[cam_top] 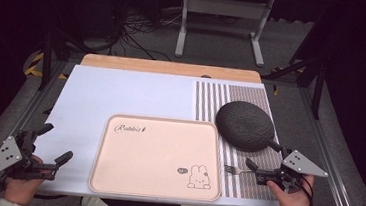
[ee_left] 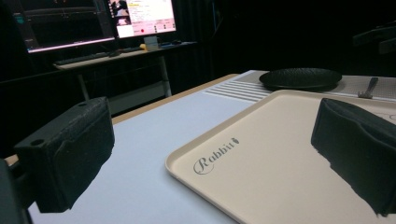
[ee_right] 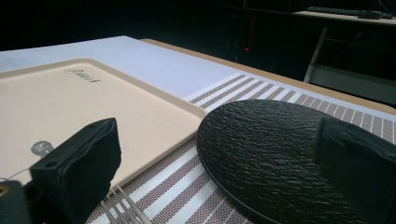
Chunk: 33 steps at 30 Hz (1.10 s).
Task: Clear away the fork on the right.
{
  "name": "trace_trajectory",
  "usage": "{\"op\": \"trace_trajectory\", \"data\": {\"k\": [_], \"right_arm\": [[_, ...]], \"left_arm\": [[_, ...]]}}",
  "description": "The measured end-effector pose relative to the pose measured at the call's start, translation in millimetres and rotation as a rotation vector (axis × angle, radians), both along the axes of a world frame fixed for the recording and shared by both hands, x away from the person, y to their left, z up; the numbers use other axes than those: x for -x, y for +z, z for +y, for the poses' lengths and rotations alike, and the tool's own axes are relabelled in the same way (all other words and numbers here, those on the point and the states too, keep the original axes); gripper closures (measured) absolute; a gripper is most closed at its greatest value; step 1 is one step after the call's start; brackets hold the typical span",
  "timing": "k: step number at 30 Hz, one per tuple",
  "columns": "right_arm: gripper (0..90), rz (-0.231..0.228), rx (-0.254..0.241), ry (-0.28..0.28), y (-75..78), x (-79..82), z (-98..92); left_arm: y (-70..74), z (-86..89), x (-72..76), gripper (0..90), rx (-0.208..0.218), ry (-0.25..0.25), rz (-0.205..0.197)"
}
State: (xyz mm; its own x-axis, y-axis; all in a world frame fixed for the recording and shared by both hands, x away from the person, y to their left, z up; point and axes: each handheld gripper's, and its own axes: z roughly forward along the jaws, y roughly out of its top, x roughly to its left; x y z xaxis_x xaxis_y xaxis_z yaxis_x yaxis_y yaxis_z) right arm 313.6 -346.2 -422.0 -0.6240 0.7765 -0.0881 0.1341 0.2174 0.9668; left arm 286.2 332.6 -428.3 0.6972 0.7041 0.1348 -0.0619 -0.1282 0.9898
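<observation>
The work looks barely begun: the fork [cam_top: 234,169] lies flat on the striped mat [cam_top: 252,96], just beside the right edge of the tray [cam_top: 114,177] and near the front of the black plate [cam_top: 245,125], and nothing has been lifted or moved onto anything as far as the pictures show. The right gripper [cam_top: 260,172] sits low at the fork's handle end, its jaws spread apart with the handle roughly between or just in front of them; from above it is hard to tell whether a jaw already touches the metal. In the right gripper view the tines [ee_right: 122,210] show at the bottom edge between the two open jaws, with the dark textured plate just beyond and the tray off to the left. So the reach to the fork seems nearly done, while closing on it, lifting it and setting it down somewhere are all left. The left gripper [cam_top: 54,144] rests at the front left corner of the table, well apart from the fork, its jaws also spread and holding nothing; its own view looks across the bare tray [ee_left: 224,140] toward the plate [ee_left: 300,78] and the fork [ee_left: 369,87] far off. The tray holds nothing, and the plate looks bare too
</observation>
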Motion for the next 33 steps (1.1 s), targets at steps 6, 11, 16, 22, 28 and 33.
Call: {"op": "trace_trajectory", "data": {"k": [6, 11, 16, 22, 28, 33], "right_arm": [[1.4, -0.005, 0.007, -0.003, 1.3, 0.4, -0.2], [1.5, -0.001, 0.007, 0.003, 2.3, -0.2, 0.3], [1.0, 0.028, 0.011, 0.033, 9.2, -5.4, 3.8], [1.0, 0.043, 0.037, 0.040, 21.3, -12.9, 7.3], [1.1, 0.055, 0.058, 0.058, 32.1, -21.7, 10.5], [1.3, 0.083, 0.043, 0.055, 33.8, -28.7, 12.7]], "left_arm": [[0.1, 0.4, -0.2, 0.2, 0.003, 0.003, -0.003], [0.1, 0.5, 0.2, 0.2, 0.001, 0.003, 0.003], [-0.7, 0.7, -0.3, 0.2, -0.003, 0.007, 0.009], [-0.1, 1.3, 0.4, 0.2, -0.002, 0.011, 0.008], [-0.4, 0.9, -0.2, 0.2, -0.005, 0.008, 0.010], [-0.2, 1.4, -0.1, 0.2, -0.003, 0.009, 0.008]]}}
